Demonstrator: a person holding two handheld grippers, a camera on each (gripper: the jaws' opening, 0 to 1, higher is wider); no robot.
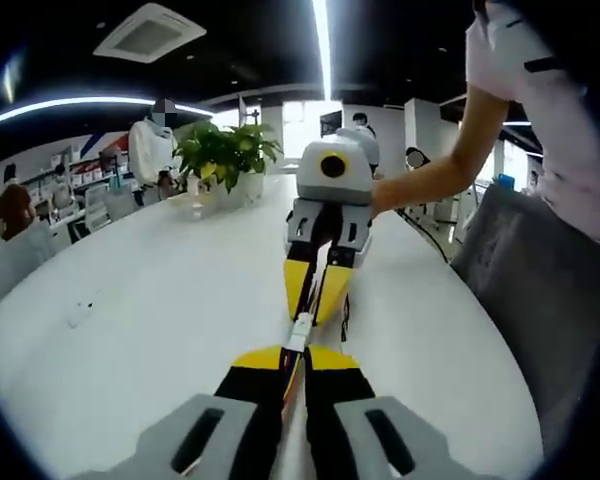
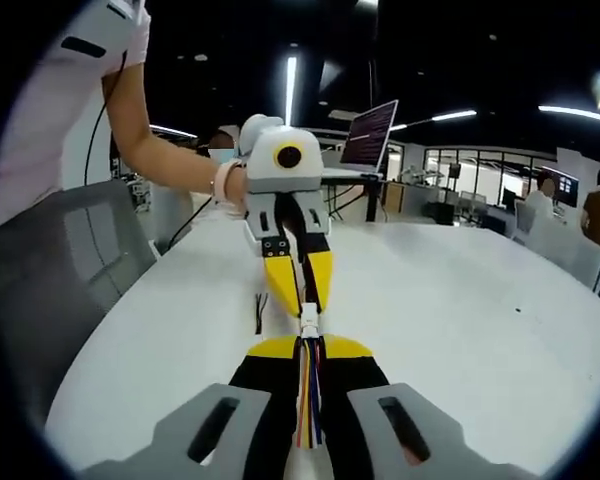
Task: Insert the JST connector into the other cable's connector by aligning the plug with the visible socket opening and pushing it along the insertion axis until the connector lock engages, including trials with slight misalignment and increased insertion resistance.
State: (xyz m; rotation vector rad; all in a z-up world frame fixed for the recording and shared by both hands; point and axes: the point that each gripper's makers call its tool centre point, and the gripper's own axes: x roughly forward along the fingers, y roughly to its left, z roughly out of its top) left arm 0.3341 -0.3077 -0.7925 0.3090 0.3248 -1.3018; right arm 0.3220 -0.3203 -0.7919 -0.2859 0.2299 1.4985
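The left gripper (image 1: 298, 365), yellow-tipped jaws clamped on a thin multicoloured cable, holds its small white JST connector (image 1: 300, 330) pointing toward twelve o'clock, meeting the right gripper (image 1: 318, 290) above the white round table (image 1: 160, 320).

In the right gripper view, the right gripper (image 2: 308, 355) pinches a striped wire bundle (image 2: 308, 400) — its small white plug (image 2: 308, 322) touches the left gripper (image 2: 300, 290) at twelve o'clock. Whether the lock has engaged is too small to tell. Best keep both cables collinear and push straight — no twisting.
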